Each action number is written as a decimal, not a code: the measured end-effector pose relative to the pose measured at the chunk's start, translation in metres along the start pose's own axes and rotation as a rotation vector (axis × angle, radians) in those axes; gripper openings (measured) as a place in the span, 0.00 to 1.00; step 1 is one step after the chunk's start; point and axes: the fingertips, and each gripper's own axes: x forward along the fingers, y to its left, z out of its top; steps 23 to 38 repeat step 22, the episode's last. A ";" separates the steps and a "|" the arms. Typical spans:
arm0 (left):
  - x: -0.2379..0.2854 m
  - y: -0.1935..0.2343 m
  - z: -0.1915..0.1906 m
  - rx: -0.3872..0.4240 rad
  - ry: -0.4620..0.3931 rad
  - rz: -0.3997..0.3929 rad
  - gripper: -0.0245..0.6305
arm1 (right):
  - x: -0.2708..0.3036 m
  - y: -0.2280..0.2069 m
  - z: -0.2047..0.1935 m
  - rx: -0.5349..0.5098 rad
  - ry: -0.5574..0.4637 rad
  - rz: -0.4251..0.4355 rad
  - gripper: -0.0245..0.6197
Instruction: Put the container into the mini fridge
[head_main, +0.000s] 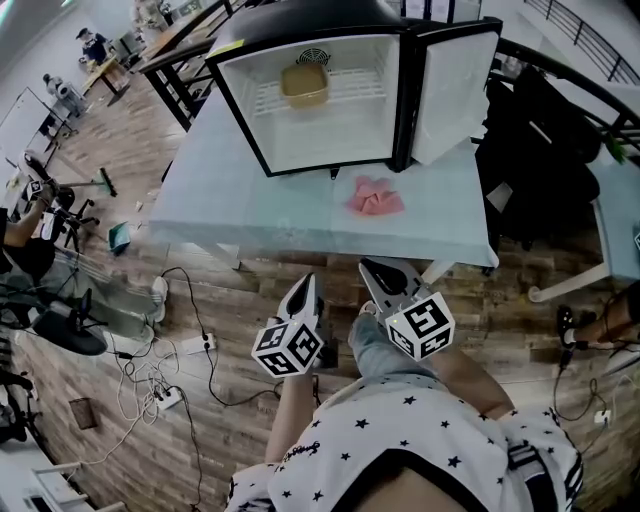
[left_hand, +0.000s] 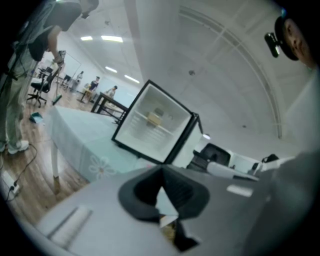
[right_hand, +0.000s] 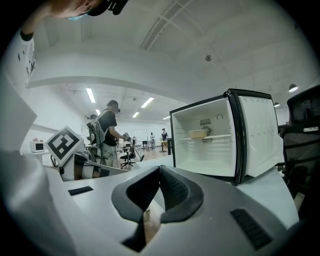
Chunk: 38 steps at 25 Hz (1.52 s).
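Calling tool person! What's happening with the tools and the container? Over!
Left tool shut, empty; right tool shut, empty. Container sits on the shelf inside the open mini fridge. Pink cloth on the table in front, not blocking the opening.

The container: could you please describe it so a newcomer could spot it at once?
On the pale table stands an open mini fridge. On its wire shelf sits the container, a tan tub. It is the only thing inside; the pink cloth lies outside on the table.

Mini fridge (head_main: 330, 140) top past the head view's upper edge; crumpled pink thing (head_main: 377, 196) too small for identification.
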 end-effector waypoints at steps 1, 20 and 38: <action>0.000 0.000 0.001 0.001 -0.001 -0.001 0.05 | 0.000 0.001 0.000 0.000 -0.002 0.000 0.07; -0.004 -0.002 0.007 -0.025 -0.014 -0.017 0.05 | 0.001 0.008 0.007 -0.016 -0.018 0.008 0.07; -0.004 -0.003 0.006 -0.028 -0.014 -0.019 0.05 | -0.001 0.007 0.006 -0.017 -0.015 0.006 0.07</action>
